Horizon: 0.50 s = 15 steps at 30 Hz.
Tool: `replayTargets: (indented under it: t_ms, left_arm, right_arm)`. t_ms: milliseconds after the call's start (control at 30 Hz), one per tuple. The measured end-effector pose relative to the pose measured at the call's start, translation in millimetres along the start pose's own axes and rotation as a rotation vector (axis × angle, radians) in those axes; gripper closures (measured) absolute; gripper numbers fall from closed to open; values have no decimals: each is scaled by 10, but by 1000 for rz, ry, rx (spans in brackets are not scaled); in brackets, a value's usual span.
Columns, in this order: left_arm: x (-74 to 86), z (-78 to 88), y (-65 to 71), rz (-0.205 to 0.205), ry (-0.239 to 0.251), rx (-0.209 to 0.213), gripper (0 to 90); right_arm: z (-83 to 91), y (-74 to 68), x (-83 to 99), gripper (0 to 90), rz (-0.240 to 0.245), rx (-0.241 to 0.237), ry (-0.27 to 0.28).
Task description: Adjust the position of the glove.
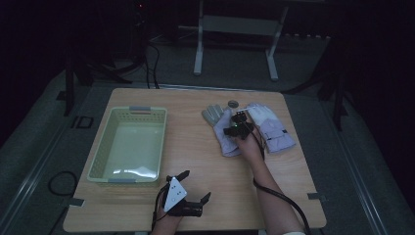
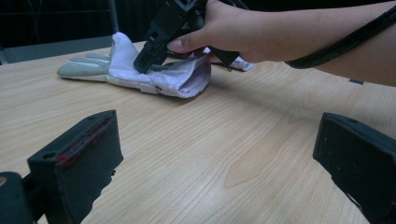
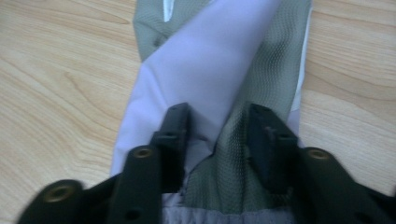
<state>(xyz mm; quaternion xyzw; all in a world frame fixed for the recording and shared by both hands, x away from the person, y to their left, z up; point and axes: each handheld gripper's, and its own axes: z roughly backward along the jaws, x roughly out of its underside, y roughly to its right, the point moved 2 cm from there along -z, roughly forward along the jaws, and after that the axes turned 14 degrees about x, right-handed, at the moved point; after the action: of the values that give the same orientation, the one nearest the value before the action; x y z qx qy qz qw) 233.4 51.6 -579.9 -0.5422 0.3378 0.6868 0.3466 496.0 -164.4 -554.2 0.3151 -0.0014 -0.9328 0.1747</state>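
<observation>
Right gripper view is showing the right gripper [image 3: 219, 135] pinching a fold of the glove's [image 3: 210, 70] fabric; this glove is lying on the counter [image 1: 195, 142], its long axis running away from the jaws. Left gripper [image 1: 193, 188] is resting released, well apart.

The room was dim. A light wooden worktop [image 1: 195, 205] stood on grey carpeted floor [image 1: 352, 161]. Beyond it, a white metal frame [image 1: 237, 29] rose in near-darkness, with black cables [image 1: 149, 58] trailing across the floor.
</observation>
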Motion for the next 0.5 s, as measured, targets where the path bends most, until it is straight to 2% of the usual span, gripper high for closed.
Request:
replayTargets:
  t_ms: [67,133,200,267,433,500]
  left_arm:
    - [0,-1,-1,1,-1,0,12]
    - [0,0,-2,2,0,0,13]
    - [-1,-1,-4,5,1,3,13]
    - [-1,0,-6,9,1,4,13]
    - [-1,-1,-4,7,1,4,13]
    - [-1,0,-6,9,1,5,12]
  right_arm:
    - [13,-15,3,710,-4,-3,-3]
    - [29,-31,8,797,15,13,3]
    - [53,-23,9,841,-19,3,-6]
    - [94,-21,3,854,-58,-11,-10]
    - [280,-88,-10,869,-66,-22,7]
    - [386,-112,-9,872,-90,-37,31]
